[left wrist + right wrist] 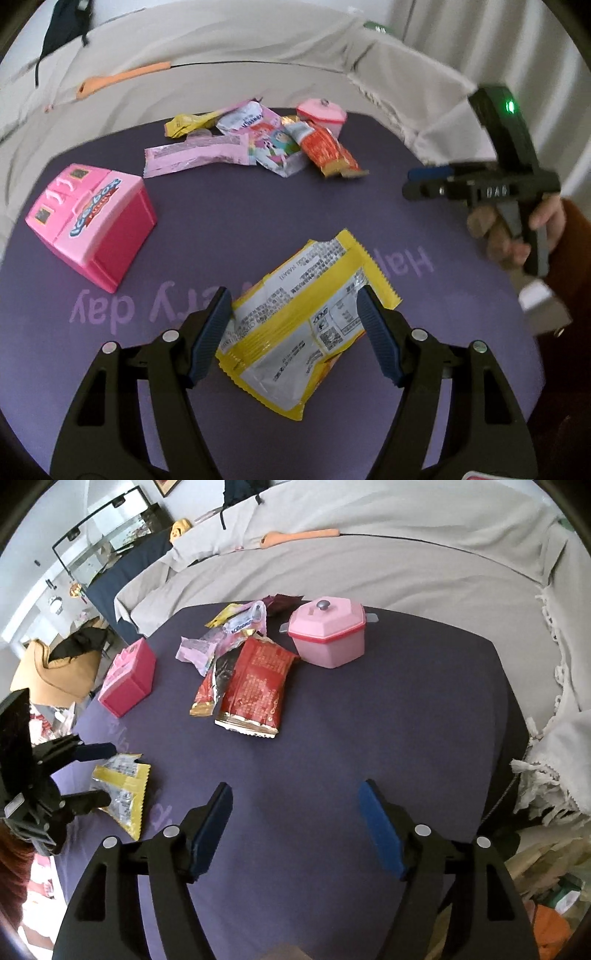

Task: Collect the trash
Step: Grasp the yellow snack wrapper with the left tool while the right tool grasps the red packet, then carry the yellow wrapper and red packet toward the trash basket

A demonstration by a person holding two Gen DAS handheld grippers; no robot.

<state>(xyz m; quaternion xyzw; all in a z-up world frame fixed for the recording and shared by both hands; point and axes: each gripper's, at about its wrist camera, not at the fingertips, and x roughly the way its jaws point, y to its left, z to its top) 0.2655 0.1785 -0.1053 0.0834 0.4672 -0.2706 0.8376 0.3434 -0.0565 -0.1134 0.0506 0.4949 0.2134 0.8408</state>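
the purple bench (229, 221) bears pale lilac lettering, upside down in the left wrist view: "day" sits just beyond the left-hand finger, and "ha" shows beyond the right-hand finger, the letters between hidden under the yellow wrapper (306, 332). that wrapper lies between the fingers and carries fine black print and a small square code, too small to read. the pink toy box (92, 225), far to the left of the fingers, has a blue and white logo that is too blurred to read. in the right wrist view, a pink tissue pack (245, 622) well ahead of the fingers reads "kleenex".
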